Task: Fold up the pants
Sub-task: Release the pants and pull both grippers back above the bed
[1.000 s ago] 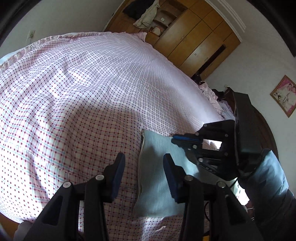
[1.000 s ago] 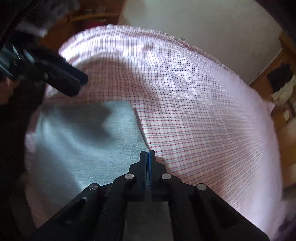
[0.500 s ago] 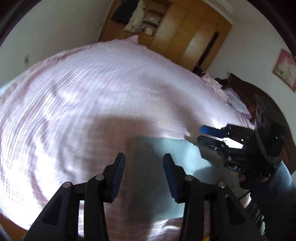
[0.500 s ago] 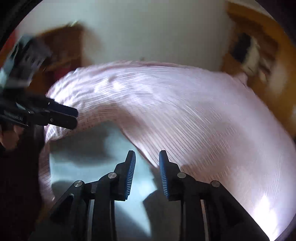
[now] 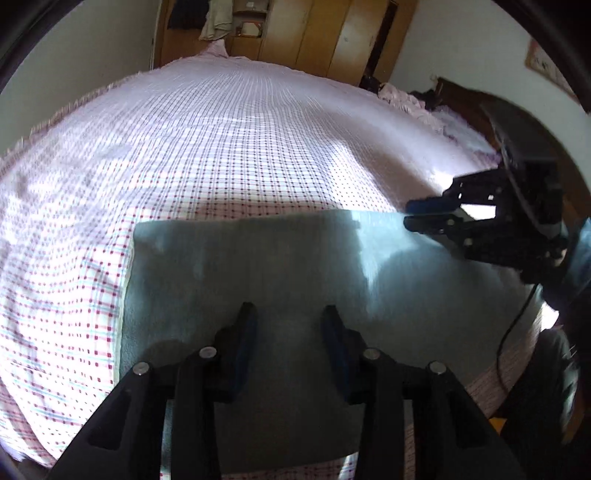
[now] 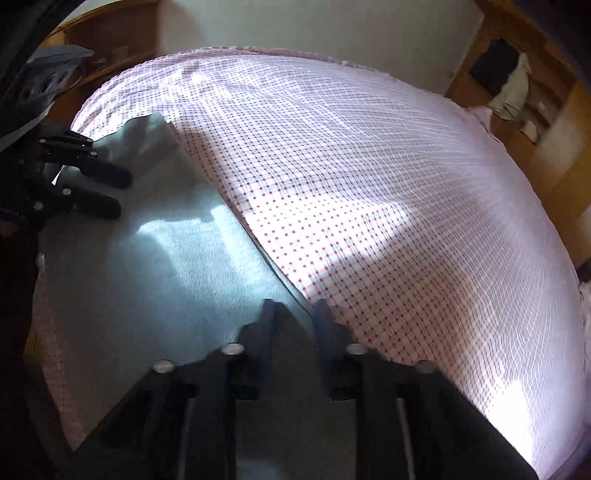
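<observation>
The folded grey-blue pants [image 5: 295,266] lie flat on a pink checked bed sheet [image 5: 221,147]. My left gripper [image 5: 290,332] hovers over their near half, open and closing a little, with nothing between its fingers. At the pants' right end my right gripper [image 5: 408,216] shows only a thin gap. In the right wrist view the pants [image 6: 147,277] fill the lower left, and their long edge runs down between the fingers of my right gripper [image 6: 295,321]. Those jaws are closing, with a narrow gap still visible. My left gripper [image 6: 123,194] is open at the far left, over the pants.
The sheet [image 6: 369,184] stretches far beyond the pants. Wooden wardrobes [image 5: 332,33] with a hanging garment [image 5: 214,22] stand past the bed. Crumpled pink bedding [image 5: 402,99] lies at the back right. A person's dark sleeve [image 5: 554,387] and a cable are at the right edge.
Both grippers have rolled and swept sideways, so the pants now lie broadside under the left one. The right gripper went from shut to open, then narrowed. The left gap shrank slightly.
</observation>
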Demonstrator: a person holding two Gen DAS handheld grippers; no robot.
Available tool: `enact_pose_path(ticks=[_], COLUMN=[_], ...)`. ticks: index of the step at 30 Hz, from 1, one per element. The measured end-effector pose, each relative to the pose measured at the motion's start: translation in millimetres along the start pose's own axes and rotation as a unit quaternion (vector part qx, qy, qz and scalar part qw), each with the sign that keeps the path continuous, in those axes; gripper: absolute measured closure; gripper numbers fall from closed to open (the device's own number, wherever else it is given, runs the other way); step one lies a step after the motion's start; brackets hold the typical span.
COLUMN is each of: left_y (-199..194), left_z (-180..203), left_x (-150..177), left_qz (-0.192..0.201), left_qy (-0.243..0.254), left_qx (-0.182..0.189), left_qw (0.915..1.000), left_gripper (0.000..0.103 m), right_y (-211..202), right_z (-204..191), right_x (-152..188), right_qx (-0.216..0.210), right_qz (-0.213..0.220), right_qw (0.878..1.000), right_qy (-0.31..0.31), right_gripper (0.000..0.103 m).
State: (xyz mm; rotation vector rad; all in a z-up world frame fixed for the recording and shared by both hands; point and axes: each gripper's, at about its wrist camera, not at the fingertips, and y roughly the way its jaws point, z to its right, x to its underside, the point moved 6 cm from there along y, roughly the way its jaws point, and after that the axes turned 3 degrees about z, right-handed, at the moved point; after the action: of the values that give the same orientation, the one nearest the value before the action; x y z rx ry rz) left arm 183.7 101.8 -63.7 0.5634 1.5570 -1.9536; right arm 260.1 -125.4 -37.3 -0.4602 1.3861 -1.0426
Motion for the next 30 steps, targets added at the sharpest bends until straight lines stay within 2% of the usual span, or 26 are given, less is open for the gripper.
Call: enact_pose_path(ticks=[1, 10, 15, 18, 19, 21, 24, 25, 28, 30], left_y=[-0.1, -5.9, -5.6, -3.6, -4.9, -4.9, -7.1, -8.8, -6.5, -4.1], left_z=[-1.4, -8.4, 1.7, 6.1, 7.6, 18.1, 39.7, 48.8, 70.2, 75.8], left_x=[-1.1, -5.5, -3.2, -5.1, -5.8, -8.3, -15.9, -17.5, -14.4, -6.2], left_qz=[0.000, 0.010, 0.011, 0.013, 0.014, 0.016, 0.023, 0.031, 0.036, 0.031], left_qy=[-0.008, -0.032, -0.013, -0.014, -0.012, -0.004, 0.009, 0.010, 0.015, 0.018], left_qx=[0.005, 0.023, 0.009, 0.007, 0.004, 0.000, 0.016, 0.020, 0.033, 0.041], left_qw=[1.0000, 0.9992, 0.9998, 0.9998, 0.9998, 0.9999, 0.9996, 0.9993, 0.9987, 0.9985], left_gripper=[0.064, 0.064, 0.063, 0.063, 0.063, 0.063, 0.063, 0.063, 0.063, 0.064], right_y=[-0.1, -13.0, 6.3, 6.9, 2.5, -15.5, -60.1, -75.2, -106.7, -111.2], right_z=[1.1, 2.2, -4.5, -0.2, 4.2, 12.3, 11.4, 9.1, -6.5, -22.3], right_x=[-1.8, -8.6, -5.8, -10.8, -14.5, -18.5, -7.0, 3.2, 42.5, 67.9], right_qx=[-0.001, 0.036, 0.048, 0.084, 0.099, 0.123, 0.107, 0.101, 0.049, 0.031], right_qz=[0.002, 0.042, 0.017, 0.022, 0.028, 0.045, 0.102, 0.119, 0.170, 0.186], right_qw=[1.000, 0.998, 0.998, 0.996, 0.995, 0.989, 0.977, 0.969, 0.935, 0.916], right_qy=[0.001, -0.008, -0.031, -0.015, 0.007, 0.064, 0.155, 0.193, 0.308, 0.354], right_gripper=[0.103, 0.103, 0.103, 0.103, 0.091, 0.082, 0.081, 0.081, 0.081, 0.081])
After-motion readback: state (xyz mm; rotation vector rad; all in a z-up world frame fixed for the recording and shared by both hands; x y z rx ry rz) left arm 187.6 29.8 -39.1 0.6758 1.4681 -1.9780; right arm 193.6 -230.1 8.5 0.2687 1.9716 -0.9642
